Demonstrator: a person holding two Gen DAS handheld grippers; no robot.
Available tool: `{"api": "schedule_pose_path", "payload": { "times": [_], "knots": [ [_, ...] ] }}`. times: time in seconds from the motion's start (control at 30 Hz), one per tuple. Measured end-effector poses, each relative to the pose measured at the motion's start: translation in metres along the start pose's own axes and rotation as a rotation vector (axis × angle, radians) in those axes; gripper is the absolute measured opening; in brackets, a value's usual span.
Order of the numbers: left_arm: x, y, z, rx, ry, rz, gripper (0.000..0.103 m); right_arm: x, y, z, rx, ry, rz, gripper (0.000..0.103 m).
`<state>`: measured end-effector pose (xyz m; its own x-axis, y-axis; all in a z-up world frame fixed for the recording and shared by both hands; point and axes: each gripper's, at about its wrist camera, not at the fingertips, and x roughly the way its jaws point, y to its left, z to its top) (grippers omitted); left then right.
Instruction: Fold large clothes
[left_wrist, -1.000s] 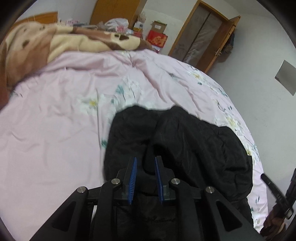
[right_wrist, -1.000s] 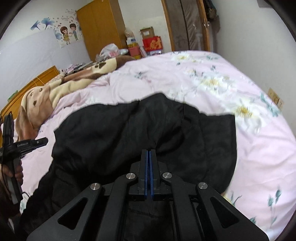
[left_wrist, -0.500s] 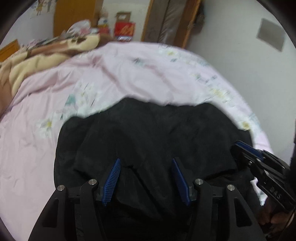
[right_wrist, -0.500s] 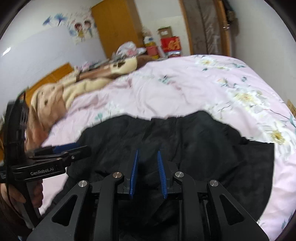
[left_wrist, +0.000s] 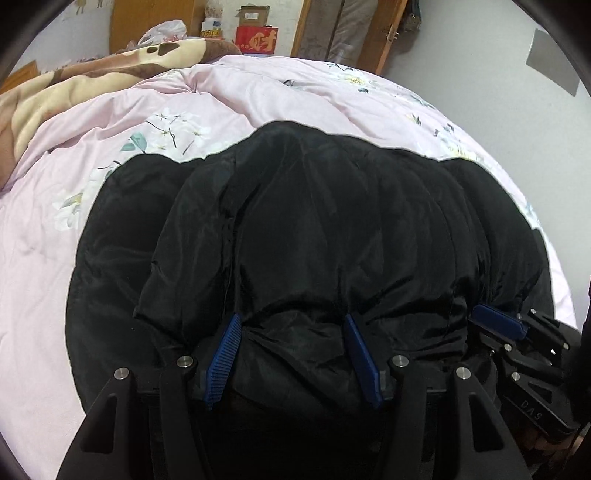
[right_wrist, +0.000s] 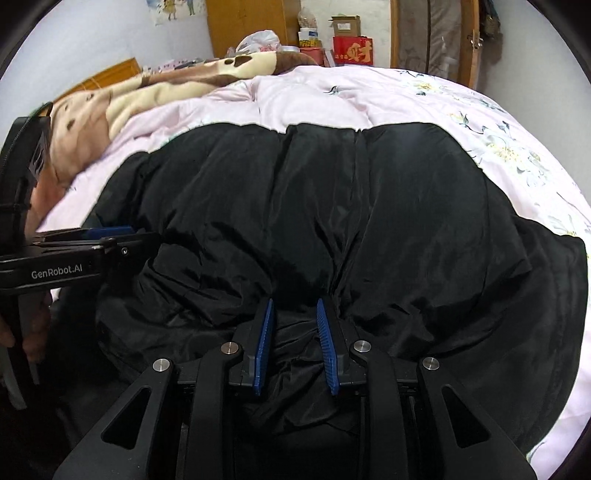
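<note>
A large black padded jacket (left_wrist: 332, 221) lies in a folded heap on the pink flowered quilt (left_wrist: 110, 155). My left gripper (left_wrist: 291, 321) is low over its near edge, jaws wide apart, and a bulge of the black fabric sits loosely between the blue pads. My right gripper (right_wrist: 294, 302) is at the near edge of the jacket (right_wrist: 332, 203) too, jaws a narrow gap apart with a fold of fabric lying between them, not pinched. Each gripper shows in the other's view: the right gripper (left_wrist: 495, 321) to the right, the left gripper (right_wrist: 107, 232) to the left.
A brown and cream blanket (left_wrist: 92, 81) is bunched at the far left of the bed. Beyond the quilt (right_wrist: 332, 96) stand a wooden wardrobe (right_wrist: 251, 26), a red box (right_wrist: 352, 50), bags and a wooden door (left_wrist: 354, 29). A grey wall runs along the right.
Both grippers sank toward the bed and their jaws went from shut on the fabric to apart, letting the jacket go. The jacket now lies lower and flatter on the quilt.
</note>
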<state>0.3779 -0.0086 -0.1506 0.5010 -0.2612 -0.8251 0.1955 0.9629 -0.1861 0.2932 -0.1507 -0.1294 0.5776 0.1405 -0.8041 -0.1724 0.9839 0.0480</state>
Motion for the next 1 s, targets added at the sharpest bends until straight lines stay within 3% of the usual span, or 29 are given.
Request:
{"api": "schedule_pose_path", "payload": {
  "times": [0.2, 0.37, 0.47, 0.57, 0.63, 0.77, 0.87, 1.0],
  "knots": [
    [0.012, 0.003, -0.003, -0.012, 0.010, -0.001, 0.059, 0.010, -0.009, 0.000, 0.042, 0.033, 0.015, 0.023],
    [-0.016, 0.006, 0.008, -0.061, 0.014, -0.023, 0.058, -0.013, -0.019, 0.014, 0.130, 0.042, 0.071, 0.024],
    [-0.042, 0.009, 0.018, -0.066, -0.042, -0.028, 0.058, -0.056, -0.033, 0.024, 0.196, -0.111, 0.066, 0.025],
    [-0.063, 0.012, 0.029, -0.053, -0.123, 0.034, 0.059, -0.078, -0.048, 0.034, 0.203, -0.209, -0.068, 0.025],
    [-0.058, 0.019, 0.034, -0.063, -0.125, 0.071, 0.059, -0.070, -0.061, 0.037, 0.212, -0.178, -0.109, 0.026],
    [-0.020, 0.029, 0.027, -0.055, 0.001, 0.107, 0.059, -0.036, -0.079, 0.026, 0.245, -0.073, -0.118, 0.026],
    [-0.010, 0.025, 0.016, -0.023, -0.016, 0.125, 0.060, -0.026, -0.085, 0.016, 0.275, -0.075, -0.095, 0.025],
    [0.003, 0.026, 0.016, -0.030, -0.014, 0.119, 0.060, -0.010, -0.074, 0.012, 0.187, -0.054, -0.159, 0.024]
  ]
}}
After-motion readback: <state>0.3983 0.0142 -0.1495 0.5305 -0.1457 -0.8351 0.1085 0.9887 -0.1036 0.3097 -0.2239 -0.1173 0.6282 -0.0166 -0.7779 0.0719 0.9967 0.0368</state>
